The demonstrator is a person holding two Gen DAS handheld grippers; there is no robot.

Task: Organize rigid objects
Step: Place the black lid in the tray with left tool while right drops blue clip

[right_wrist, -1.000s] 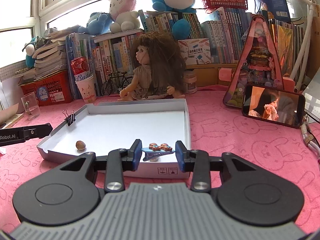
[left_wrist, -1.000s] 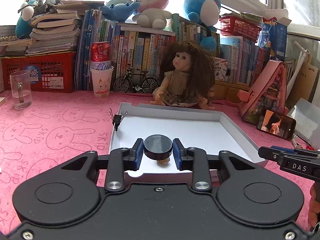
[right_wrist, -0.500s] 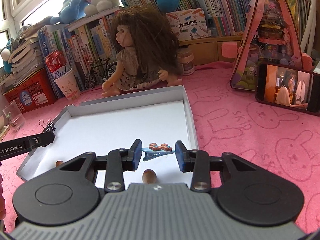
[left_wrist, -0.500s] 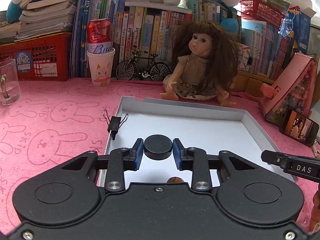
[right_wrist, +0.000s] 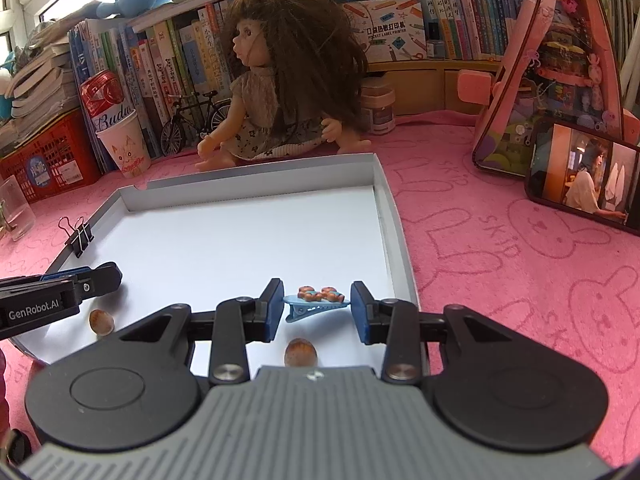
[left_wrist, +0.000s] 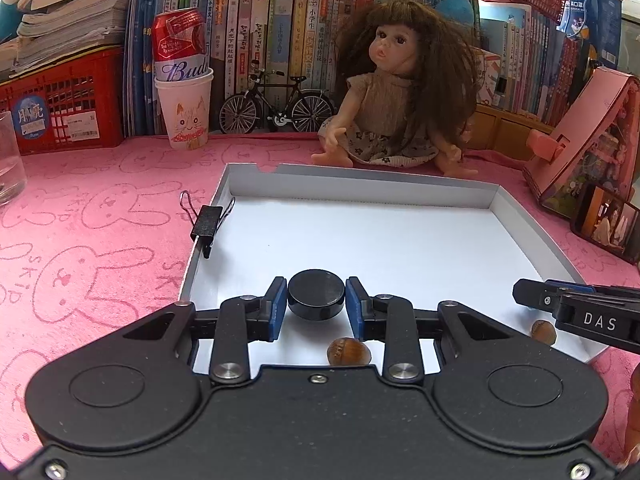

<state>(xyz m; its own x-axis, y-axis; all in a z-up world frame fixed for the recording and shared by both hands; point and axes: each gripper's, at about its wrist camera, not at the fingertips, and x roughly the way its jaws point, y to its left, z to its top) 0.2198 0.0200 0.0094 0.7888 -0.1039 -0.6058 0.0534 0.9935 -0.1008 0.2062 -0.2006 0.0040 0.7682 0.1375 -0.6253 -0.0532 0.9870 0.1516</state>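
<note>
A shallow white box lid (left_wrist: pixel 360 184) (right_wrist: pixel 256 184) lies on the pink bunny-print cloth. Over its near part my left gripper (left_wrist: pixel 316 308) is shut on a black round disc (left_wrist: pixel 316 294). To the right, above the lid's near right part, my right gripper (right_wrist: pixel 317 310) is shut on a blue hair clip (right_wrist: pixel 316 304) topped with small orange figures. Two hazelnuts lie on the lid floor: one (left_wrist: pixel 348 352) (right_wrist: pixel 101 320) under the left gripper, the other (left_wrist: pixel 543 331) (right_wrist: pixel 300 352) under the right. A black binder clip (left_wrist: pixel 206 222) (right_wrist: pixel 78 236) grips the lid's left wall.
A doll (left_wrist: pixel 400 92) sits just behind the lid, with a toy bicycle (left_wrist: pixel 276 104), a paper cup holding a red can (left_wrist: pixel 184 92), a red basket (left_wrist: pixel 60 108) and rows of books. A glass (left_wrist: pixel 8 160) stands far left. A pink toy house (right_wrist: pixel 560 60) and a phone (right_wrist: pixel 584 184) stand right.
Both grippers have moved forward and down over the lid, each keeping its object. The hazelnuts now show under the fingers and the lid fills more of both views.
</note>
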